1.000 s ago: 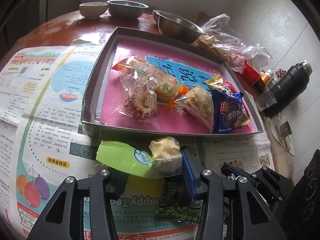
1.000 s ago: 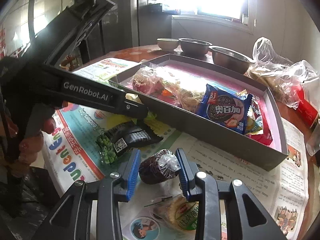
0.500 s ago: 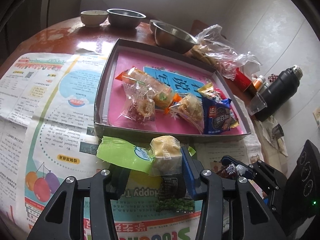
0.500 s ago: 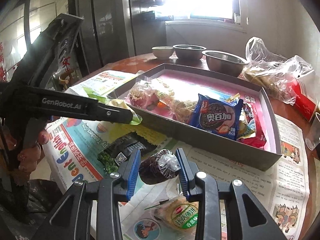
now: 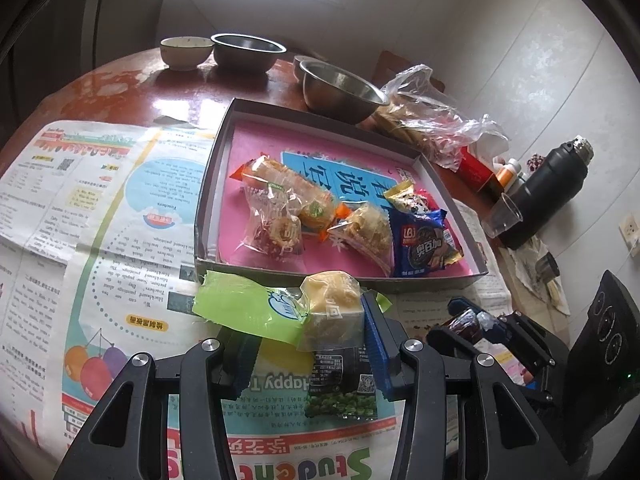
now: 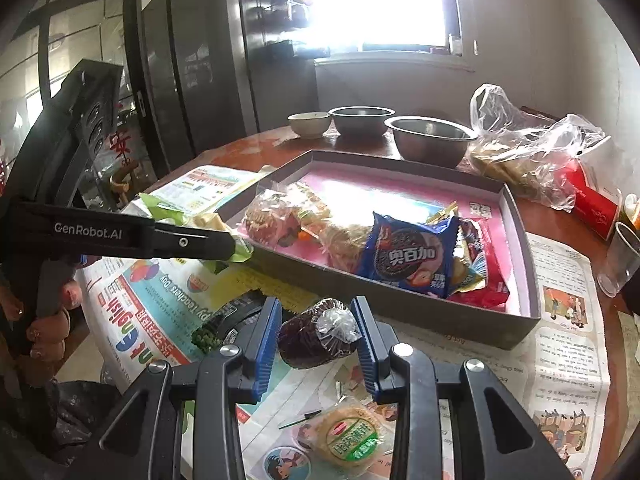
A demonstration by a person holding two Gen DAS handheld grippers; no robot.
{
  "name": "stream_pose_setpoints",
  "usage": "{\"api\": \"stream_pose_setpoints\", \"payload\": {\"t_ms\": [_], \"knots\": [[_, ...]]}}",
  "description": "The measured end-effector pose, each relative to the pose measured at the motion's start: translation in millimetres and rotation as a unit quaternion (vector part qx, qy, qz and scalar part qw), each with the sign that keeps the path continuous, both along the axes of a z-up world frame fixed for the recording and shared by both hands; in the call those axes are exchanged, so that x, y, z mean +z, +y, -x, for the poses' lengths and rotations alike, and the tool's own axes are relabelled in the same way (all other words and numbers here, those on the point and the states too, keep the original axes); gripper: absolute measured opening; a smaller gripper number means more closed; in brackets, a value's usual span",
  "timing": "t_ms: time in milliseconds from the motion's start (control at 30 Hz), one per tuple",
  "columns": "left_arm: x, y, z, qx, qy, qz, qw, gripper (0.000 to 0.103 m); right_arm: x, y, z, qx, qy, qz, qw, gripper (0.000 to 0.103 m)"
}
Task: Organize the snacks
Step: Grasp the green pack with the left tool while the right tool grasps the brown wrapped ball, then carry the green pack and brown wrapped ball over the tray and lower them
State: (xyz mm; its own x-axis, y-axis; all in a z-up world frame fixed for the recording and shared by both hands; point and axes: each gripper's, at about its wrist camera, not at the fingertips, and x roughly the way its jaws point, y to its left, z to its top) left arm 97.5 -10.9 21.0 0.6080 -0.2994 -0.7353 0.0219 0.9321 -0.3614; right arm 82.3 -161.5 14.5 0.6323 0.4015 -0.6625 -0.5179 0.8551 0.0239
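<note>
Carrying snacks: left gripper (image 5: 308,344) pinches the green-wrapped cake (image 5: 280,308), right gripper (image 6: 316,340) the dark candy (image 6: 316,332), next drop both over the box (image 6: 400,312) near edge.

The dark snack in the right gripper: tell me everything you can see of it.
The dark snack is a rounded, brown-black lump sealed in clear, crinkly film whose gathered end faces the camera. The right gripper holds it, its blue ribbed pads against both sides, lifted above the newspaper, on the near side of the grey tray. The left wrist view shows only a dark red-brown sliver of it.
</note>
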Motion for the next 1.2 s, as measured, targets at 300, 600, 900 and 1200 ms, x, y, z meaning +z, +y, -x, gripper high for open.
{"api": "stream_pose_setpoints", "payload": {"t_ms": [300, 600, 900, 1200], "knots": [[5, -6, -3, -0.007, -0.007, -0.012, 0.9999, 0.049, 7, -14, -5, -0.022, 0.000, -0.023, 1.000, 0.036], [11, -13, -10, -0.019, -0.010, -0.019, 0.9996, 0.049, 16, -22, -12, -0.036, -0.009, -0.030, 0.999, 0.036], [22, -18, -20, -0.025, -0.014, -0.025, 0.9993, 0.049, 25, -26, -19, -0.044, -0.015, -0.032, 0.998, 0.036], [33, -23, -26, -0.030, -0.022, -0.029, 0.9989, 0.049, 36, -36, -25, -0.057, -0.023, -0.039, 0.997, 0.036]]}}
